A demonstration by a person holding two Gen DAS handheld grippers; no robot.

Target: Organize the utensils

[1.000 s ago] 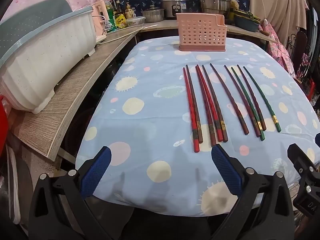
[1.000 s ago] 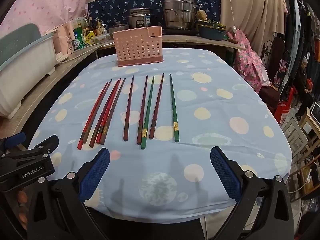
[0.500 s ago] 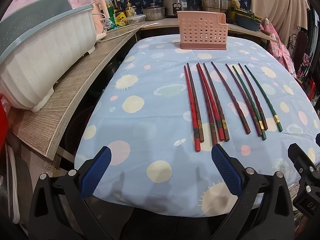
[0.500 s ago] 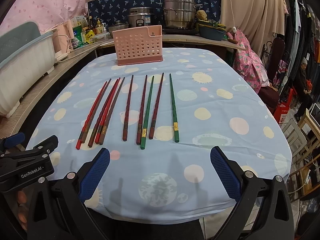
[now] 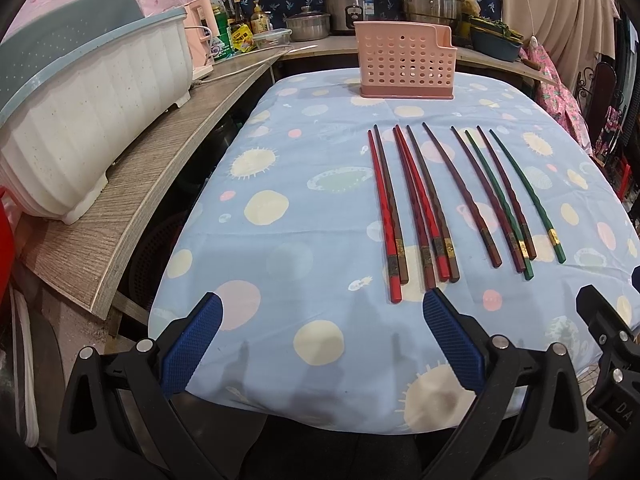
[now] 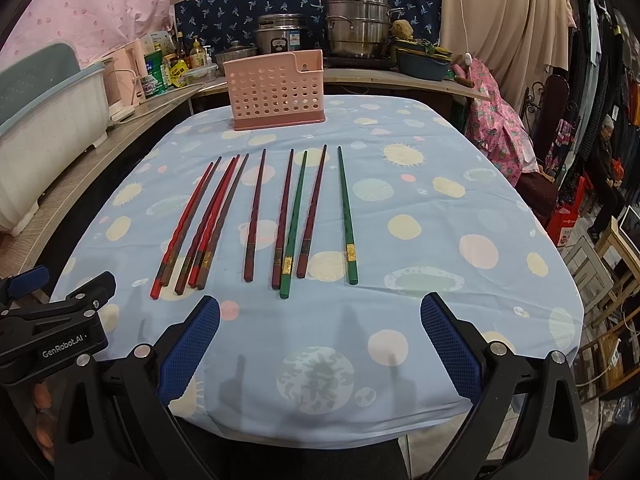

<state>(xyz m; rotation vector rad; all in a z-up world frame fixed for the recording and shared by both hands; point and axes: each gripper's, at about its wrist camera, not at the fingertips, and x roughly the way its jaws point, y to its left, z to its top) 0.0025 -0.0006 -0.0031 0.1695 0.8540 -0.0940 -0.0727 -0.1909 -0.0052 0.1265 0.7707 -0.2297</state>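
Several chopsticks lie side by side on the blue spotted tablecloth (image 5: 280, 264): red ones (image 5: 382, 216) at the left, dark brown ones (image 5: 464, 196) in the middle, green ones (image 5: 524, 196) at the right. They also show in the right wrist view (image 6: 256, 216). A pink perforated utensil holder (image 5: 406, 66) stands upright at the table's far end, also in the right wrist view (image 6: 276, 92). My left gripper (image 5: 320, 344) is open and empty over the near table edge, left of the chopstick ends. My right gripper (image 6: 318, 344) is open and empty, just short of the chopstick ends.
A white dish-drainer tub (image 5: 88, 120) sits on a wooden counter (image 5: 152, 184) along the left. Pots and a rice cooker (image 6: 282, 38) and bottles (image 6: 176, 68) stand behind the table. Clothes, a chair and a seated person (image 6: 606, 176) are at the right.
Both grippers have crept slightly forward towards the chopsticks. Both stay open and the chopsticks have not moved.
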